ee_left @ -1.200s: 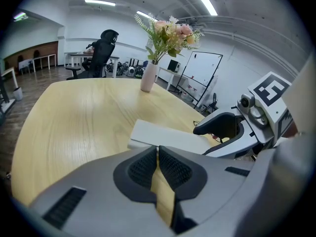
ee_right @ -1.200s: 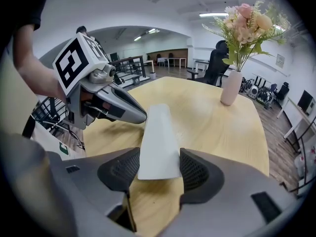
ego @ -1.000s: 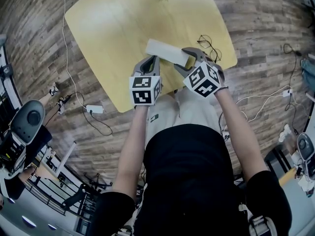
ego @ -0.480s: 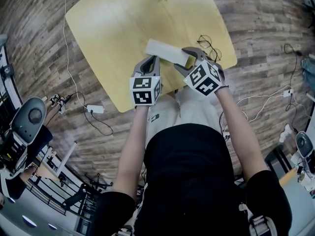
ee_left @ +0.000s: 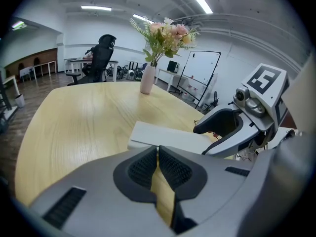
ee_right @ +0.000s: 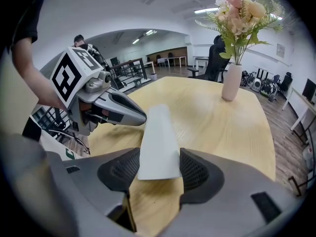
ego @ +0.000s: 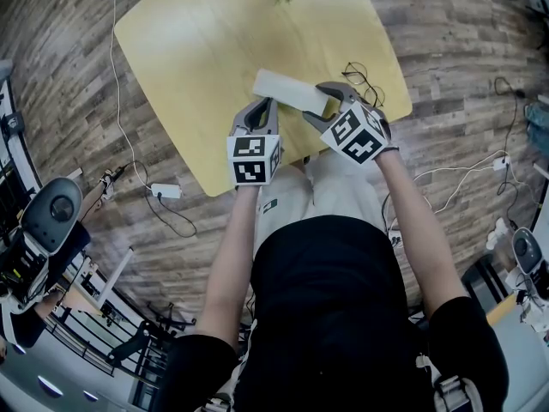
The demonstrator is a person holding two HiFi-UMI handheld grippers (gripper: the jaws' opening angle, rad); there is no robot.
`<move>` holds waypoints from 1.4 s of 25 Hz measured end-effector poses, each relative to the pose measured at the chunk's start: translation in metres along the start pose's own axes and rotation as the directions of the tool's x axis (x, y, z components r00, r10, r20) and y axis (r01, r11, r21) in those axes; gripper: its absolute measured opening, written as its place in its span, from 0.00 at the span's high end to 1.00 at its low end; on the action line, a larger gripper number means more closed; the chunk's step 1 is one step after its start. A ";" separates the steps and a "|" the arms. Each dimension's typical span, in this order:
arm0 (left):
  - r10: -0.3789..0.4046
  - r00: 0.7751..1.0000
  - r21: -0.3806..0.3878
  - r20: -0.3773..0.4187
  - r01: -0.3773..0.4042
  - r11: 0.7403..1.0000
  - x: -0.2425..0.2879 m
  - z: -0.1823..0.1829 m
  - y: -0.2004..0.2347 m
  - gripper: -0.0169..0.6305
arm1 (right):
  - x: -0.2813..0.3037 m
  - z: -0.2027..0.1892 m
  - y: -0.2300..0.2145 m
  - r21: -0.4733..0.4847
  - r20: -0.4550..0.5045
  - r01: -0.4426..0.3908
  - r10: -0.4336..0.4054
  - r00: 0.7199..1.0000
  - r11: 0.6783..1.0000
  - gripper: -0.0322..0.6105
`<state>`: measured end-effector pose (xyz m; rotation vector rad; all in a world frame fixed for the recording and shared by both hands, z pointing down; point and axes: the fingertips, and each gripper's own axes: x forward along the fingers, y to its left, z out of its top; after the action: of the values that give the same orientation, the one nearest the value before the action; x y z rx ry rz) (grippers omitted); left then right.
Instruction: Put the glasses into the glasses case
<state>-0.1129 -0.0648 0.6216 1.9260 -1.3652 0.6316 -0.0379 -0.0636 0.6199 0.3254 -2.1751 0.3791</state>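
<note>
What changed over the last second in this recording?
Nothing visibly changed. The right gripper stays clamped on the end of the white glasses case, the left gripper stays shut and empty beside it, and the glasses lie untouched on the yellow table.

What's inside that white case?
Nothing can be seen: the case is closed, so its inside is hidden. The glasses lie outside it on the table.
</note>
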 end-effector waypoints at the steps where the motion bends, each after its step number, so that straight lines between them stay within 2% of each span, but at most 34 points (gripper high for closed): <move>1: 0.000 1.000 0.001 0.002 0.000 1.000 0.000 0.000 0.000 0.92 | 0.000 0.000 0.000 0.002 0.001 -0.003 0.003 1.000 1.000 0.53; 4: 0.002 1.000 0.014 -0.006 -0.002 1.000 0.001 -0.002 0.001 0.92 | 0.002 0.000 0.001 0.009 0.005 -0.007 0.007 1.000 1.000 0.53; 8: 0.048 0.995 -0.001 -0.088 -0.049 0.999 0.007 -0.020 0.009 0.93 | 0.000 0.000 -0.001 0.062 0.021 -0.030 0.029 0.999 0.998 0.53; 11: 0.055 0.998 -0.061 -0.044 -0.057 0.996 0.003 -0.007 0.015 0.93 | -0.001 0.002 -0.002 0.058 0.024 -0.025 0.023 0.999 0.998 0.53; 19: 0.051 0.998 -0.024 -0.038 -0.052 0.998 -0.005 0.015 0.012 0.93 | -0.003 0.005 -0.006 0.084 0.034 -0.038 0.035 0.999 0.996 0.52; 35: 0.015 1.000 -0.001 0.001 -0.015 1.000 -0.050 0.026 -0.018 0.93 | -0.029 0.022 -0.007 0.039 0.063 0.049 -0.051 0.997 0.998 0.61</move>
<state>-0.1126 -0.0504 0.5644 1.9172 -1.3815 0.6377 -0.0347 -0.0756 0.5854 0.4173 -2.2203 0.3868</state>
